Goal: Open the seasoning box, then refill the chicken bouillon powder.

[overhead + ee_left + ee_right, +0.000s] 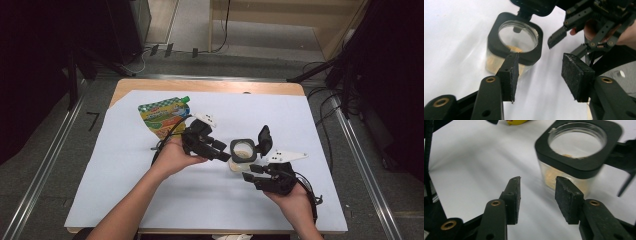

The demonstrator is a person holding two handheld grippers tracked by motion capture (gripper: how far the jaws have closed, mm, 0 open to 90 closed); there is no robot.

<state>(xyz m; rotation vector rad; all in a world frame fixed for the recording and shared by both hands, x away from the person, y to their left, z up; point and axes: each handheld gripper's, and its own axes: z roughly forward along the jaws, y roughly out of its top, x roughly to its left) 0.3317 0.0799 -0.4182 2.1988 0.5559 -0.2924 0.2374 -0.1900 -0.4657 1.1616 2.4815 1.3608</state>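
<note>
A small clear jar (243, 149) with a square black collar stands mid-table, its black flip lid (264, 139) swung up and open. A little tan powder lies in its bottom. My left gripper (225, 156) comes in from the jar's left, open, its tips just beside the collar. In the left gripper view the jar (514, 42) sits just beyond the open left gripper (540, 62), with nothing between the pads. My right gripper (251, 171) is just in front of the jar, open. In the right gripper view the right gripper (537, 182) stands open and empty, the jar (574, 166) close ahead to the right.
A colourful spouted pouch (165, 116) lies flat at the back left, behind my left hand. A white sheet (200, 200) covers most of the wooden table (200, 86). Cables trail from both grippers. Dark stands and floor cables surround the table.
</note>
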